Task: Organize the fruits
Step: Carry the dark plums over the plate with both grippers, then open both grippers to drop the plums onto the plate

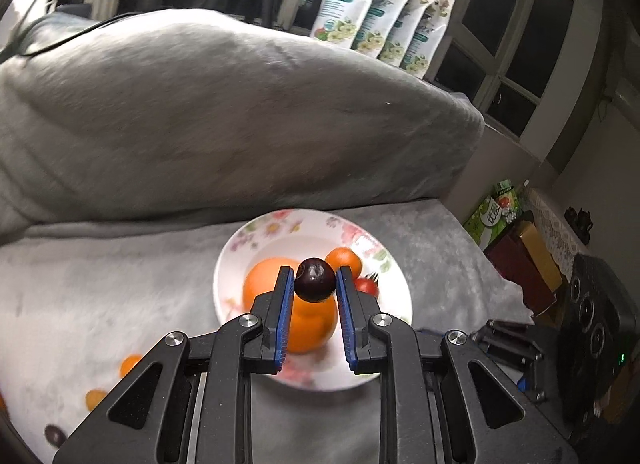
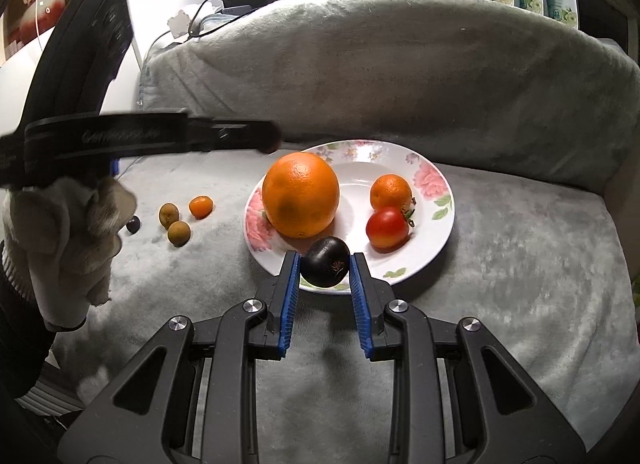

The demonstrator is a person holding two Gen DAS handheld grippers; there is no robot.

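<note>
Dark plums are pinched between blue pads by both claws: one plum (image 1: 315, 279) is clamped in the left gripper (image 1: 313, 280) above the floral plate (image 1: 240, 248), the other plum (image 2: 325, 266) in the right gripper (image 2: 325, 269) at the plate's near rim (image 2: 432, 260). On the plate, a large orange (image 2: 301, 194), small orange (image 2: 391, 192) and tomato (image 2: 387, 227) are seen, with bare room left at its centre. Small loose fruits (image 2: 179, 218) are left beside the plate on the grey blanket (image 2: 520, 248), which is bounded behind by a cushion (image 2: 400, 64).
</note>
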